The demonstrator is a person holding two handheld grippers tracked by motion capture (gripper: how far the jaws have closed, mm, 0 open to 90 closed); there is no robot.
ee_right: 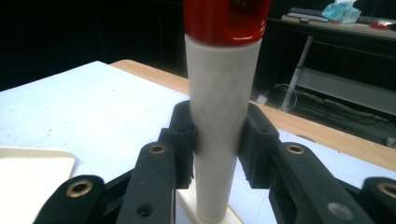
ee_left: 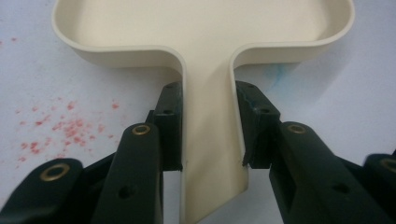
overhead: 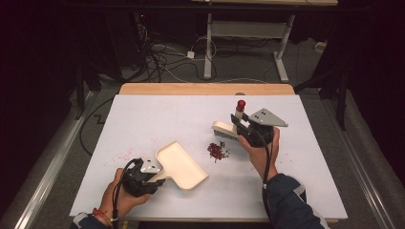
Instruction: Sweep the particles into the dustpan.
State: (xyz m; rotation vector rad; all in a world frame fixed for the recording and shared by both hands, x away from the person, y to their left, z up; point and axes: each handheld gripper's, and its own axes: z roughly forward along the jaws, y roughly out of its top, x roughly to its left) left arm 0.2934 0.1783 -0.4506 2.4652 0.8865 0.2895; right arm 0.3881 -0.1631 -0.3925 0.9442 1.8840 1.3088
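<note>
Left gripper (overhead: pixel 143 177) near-left on bench (overhead: pixel 143 114), jaws clamped on handle of cream dustpan (overhead: pixel 184 164); red specks (overhead: pixel 125 154) scattered just left of pan. Dark-red crumb pile (overhead: pixel 217 150) sits between pan and brush, nothing blocking. Right gripper (overhead: pixel 248 128) pinches white brush (overhead: pixel 226 130) by red-capped handle. Cables on floor (overhead: pixel 162 62) beyond bench.

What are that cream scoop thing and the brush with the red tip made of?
The dustpan looks like moulded plastic: smooth, cream, faintly glossy, with rounded rims of even thickness. The brush handle seems to be matte off-white plastic, and its red cap is shinier, probably plastic too. The bristles look pale; their material is unclear.
</note>
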